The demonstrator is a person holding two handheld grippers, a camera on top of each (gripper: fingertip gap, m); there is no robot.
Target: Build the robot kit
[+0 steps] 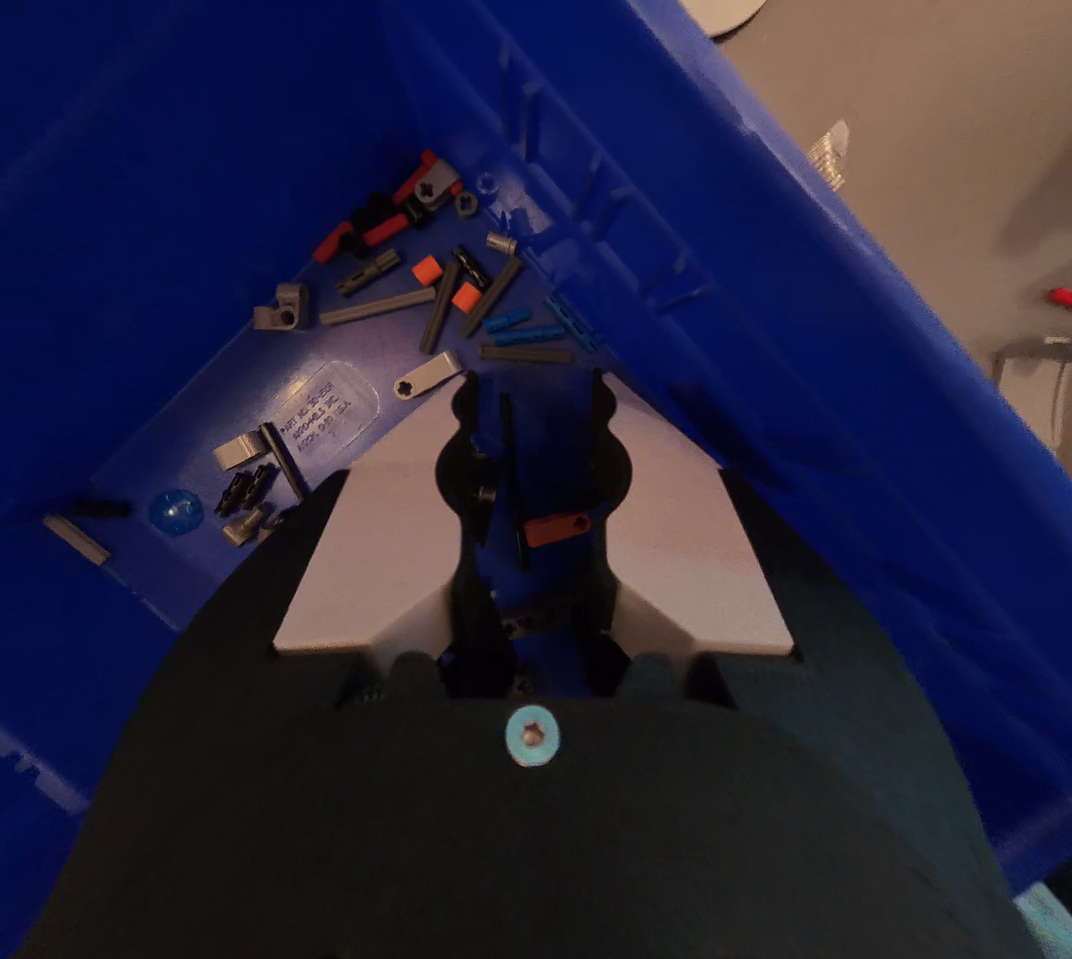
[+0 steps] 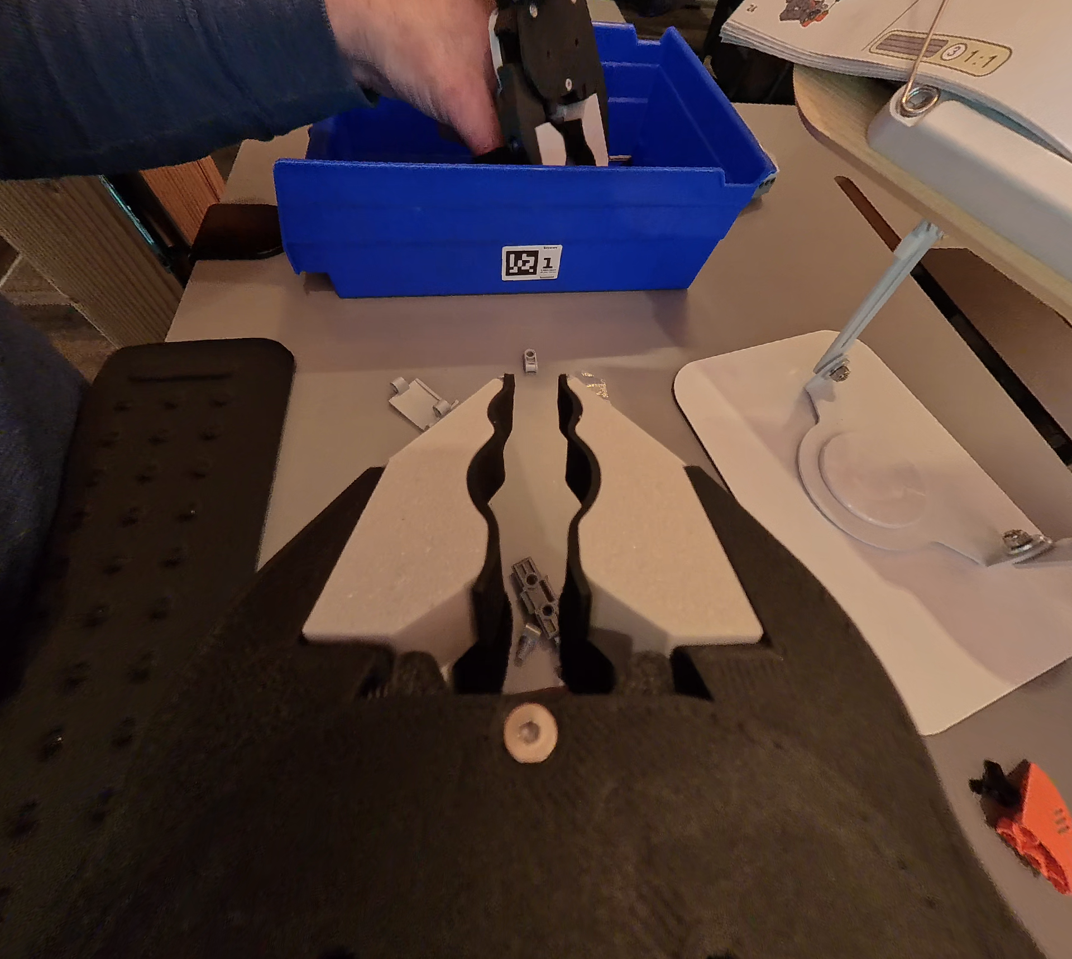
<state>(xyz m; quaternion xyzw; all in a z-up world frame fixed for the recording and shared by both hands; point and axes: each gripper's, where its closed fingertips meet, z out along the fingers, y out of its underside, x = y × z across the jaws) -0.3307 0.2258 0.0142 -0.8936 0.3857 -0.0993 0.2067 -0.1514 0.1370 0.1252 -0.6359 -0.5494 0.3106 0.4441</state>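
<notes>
Grey tabletop (image 2: 771, 293) carries everything. Right gripper (image 2: 536, 380) hovers low over its near middle, jaws partly open and gripping nothing; a dark grey connector piece (image 2: 536, 597) lies on the surface between the finger bases, a small grey piece (image 2: 529, 360) just past the tips, a flat grey hinge piece (image 2: 420, 400) beside the left finger. Toward the far edge sits a blue bin (image 2: 493, 229), where a hand (image 2: 417, 55) dips the left gripper (image 1: 536, 380), partly open, above loose parts; a red-brown piece (image 1: 557, 528) shows between its fingers, though whether it is gripped I cannot tell.
</notes>
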